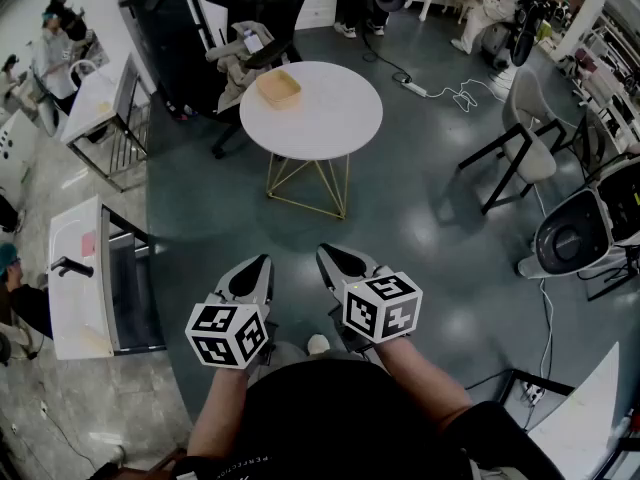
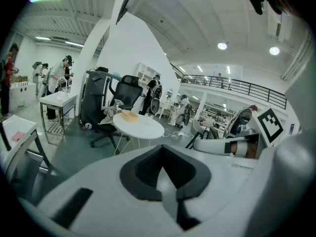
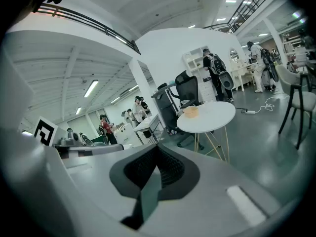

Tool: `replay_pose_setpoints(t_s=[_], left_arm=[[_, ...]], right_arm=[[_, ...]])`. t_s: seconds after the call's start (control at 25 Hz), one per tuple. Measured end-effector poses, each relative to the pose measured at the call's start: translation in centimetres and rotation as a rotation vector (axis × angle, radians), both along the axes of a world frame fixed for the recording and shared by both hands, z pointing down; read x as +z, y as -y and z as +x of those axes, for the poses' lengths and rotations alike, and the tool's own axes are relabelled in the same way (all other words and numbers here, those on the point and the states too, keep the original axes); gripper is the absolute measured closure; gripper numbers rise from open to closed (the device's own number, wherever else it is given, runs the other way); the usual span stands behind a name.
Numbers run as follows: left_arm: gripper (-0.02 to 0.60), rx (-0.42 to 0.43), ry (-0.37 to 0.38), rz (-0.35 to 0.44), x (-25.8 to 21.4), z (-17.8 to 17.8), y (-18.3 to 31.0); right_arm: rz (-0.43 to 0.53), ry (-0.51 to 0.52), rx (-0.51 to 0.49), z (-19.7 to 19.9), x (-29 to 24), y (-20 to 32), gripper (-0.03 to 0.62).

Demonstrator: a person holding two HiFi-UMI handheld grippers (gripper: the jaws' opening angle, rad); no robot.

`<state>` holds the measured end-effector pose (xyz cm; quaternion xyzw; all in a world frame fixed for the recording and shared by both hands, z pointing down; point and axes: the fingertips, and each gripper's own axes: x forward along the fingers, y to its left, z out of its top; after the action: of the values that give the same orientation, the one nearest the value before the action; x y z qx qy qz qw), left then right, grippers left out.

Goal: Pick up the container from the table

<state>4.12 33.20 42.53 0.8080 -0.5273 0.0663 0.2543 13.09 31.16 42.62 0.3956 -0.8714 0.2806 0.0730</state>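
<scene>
Tan, shallow container [image 1: 279,89] sits near the far-left rim of the round white table [image 1: 330,118], on the side by a black office chair [image 1: 265,3]. Nothing shows inside it, though it is too small to be sure. Left gripper [image 1: 256,268] and right gripper [image 1: 333,259] hang side by side close to the person's body, well apart from the table, both aimed toward it. Jaws of each pressed together, nothing between. Likely an approach posture: pickup not begun; jaws must part before reaching across the tabletop.
</scene>
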Motion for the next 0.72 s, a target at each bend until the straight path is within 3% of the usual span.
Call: replay_pose_setpoints(t_s=[0.44,0.72], left_arm=[[0.586,0.011,0.032,-0.035,0.5,0.9,1.8],[0.586,0.027,0.044,-0.019,0.5,0.9,4.7]], right_arm=[[-0.045,0.068,-0.005,0.9,0.1,1.8,0.594],[-0.055,0.074,-0.015,0.4,1.0,4.0,0.594]])
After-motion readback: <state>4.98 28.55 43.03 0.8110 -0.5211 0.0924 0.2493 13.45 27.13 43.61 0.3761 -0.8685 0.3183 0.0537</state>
